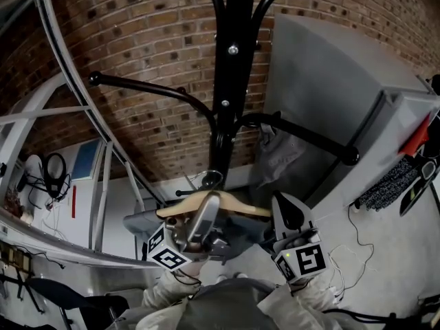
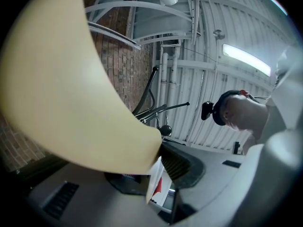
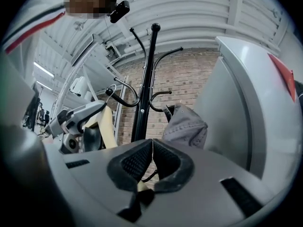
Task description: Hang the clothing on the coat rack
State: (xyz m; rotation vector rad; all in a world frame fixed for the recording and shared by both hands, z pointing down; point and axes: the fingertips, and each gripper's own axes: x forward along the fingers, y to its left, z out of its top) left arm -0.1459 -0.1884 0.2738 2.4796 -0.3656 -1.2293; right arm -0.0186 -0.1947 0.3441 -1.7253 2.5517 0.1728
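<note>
The left gripper (image 1: 208, 208) clamps the smooth, curved wooden hanger (image 1: 230, 205), which carries the grey garment (image 1: 144, 224) just below the coat rack (image 1: 237, 60). The right gripper (image 1: 287, 215) has its ribbed pads pressed together, apparently on nothing. The rack's glossy black arms end in ball tips, so the thin metal hook (image 1: 210, 179) could skid off one. The limp cloth could also slide off the slick wood.

From the head we see the coat rack (image 1: 237, 81) close ahead. Our left gripper view tilts upward past the wooden hanger (image 2: 71, 89); our right looks level. All share the rack.
</note>
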